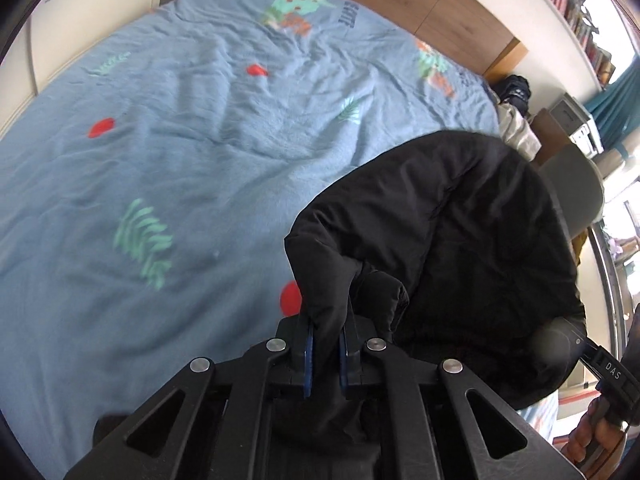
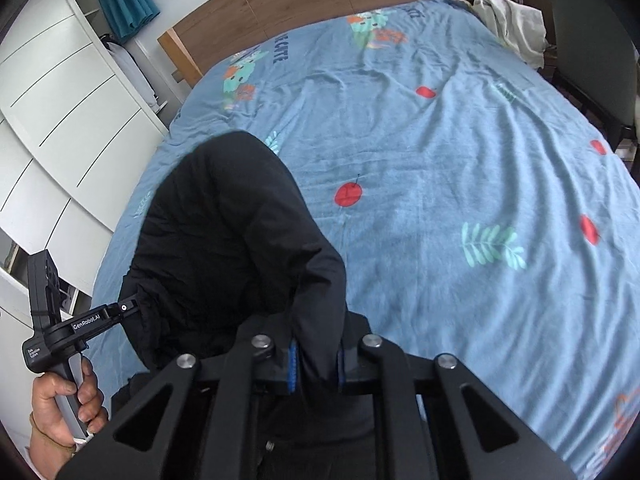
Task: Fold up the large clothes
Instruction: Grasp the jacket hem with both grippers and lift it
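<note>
A large black garment hangs bunched between both grippers above the blue bed sheet. My left gripper is shut on one edge of it, black cloth pinched between the blue pads. My right gripper is shut on another edge of the same garment. The right gripper's body shows at the lower right of the left wrist view. The left gripper's body shows at the lower left of the right wrist view, held by a hand. The garment's lower part is hidden behind the grippers.
The bed sheet has red dots and green leaf prints. A wooden headboard is at the far end. White drawers stand to one side. A chair and beige clothes sit on the other side.
</note>
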Demonstrator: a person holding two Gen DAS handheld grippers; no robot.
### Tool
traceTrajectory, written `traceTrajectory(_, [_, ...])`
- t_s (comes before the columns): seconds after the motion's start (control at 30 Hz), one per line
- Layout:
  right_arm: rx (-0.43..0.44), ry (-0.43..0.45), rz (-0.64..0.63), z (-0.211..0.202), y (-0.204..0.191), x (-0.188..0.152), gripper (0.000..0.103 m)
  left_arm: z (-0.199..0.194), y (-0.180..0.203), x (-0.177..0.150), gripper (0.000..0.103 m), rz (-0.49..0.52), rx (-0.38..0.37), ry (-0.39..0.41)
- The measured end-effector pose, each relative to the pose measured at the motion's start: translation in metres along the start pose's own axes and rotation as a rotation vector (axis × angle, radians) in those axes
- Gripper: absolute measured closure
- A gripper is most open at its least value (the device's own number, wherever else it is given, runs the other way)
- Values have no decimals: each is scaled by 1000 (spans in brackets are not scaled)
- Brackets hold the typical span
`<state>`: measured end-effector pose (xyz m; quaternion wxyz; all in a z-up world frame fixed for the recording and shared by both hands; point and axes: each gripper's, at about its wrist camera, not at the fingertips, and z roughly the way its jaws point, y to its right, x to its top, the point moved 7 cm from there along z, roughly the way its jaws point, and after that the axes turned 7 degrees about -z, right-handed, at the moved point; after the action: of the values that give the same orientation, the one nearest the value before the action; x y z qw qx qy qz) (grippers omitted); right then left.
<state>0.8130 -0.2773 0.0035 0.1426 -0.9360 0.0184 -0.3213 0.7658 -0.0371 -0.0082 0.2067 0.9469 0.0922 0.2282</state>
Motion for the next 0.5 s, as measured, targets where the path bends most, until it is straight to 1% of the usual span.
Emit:
traceTrajectory(0.17, [8, 52, -14, -58, -16, -34, 91, -47, -2, -33, 94, 22, -28, 22])
traceTrajectory(0.2, [12, 63, -16, -66, -19, -41, 90, -58, -6, -44, 94, 21, -43, 29])
traceTrajectory(0.27, [33, 108, -22, -85, -23, -63, 90, -73, -12, -62, 94, 34, -47, 43])
traceTrajectory(0.4, [75, 188, -32, -111, -28, -118, 90, -91, -30, -104, 95, 58, -45, 70])
traceTrajectory(0.43, [72, 207, -45, -120, -29, -140, 91, -95, -37, -118, 95, 50, -46, 72])
traceTrajectory(0.5, [79, 224, -35, -129, -28, -170, 90, -100, -53, -150, 95, 16, -64, 63])
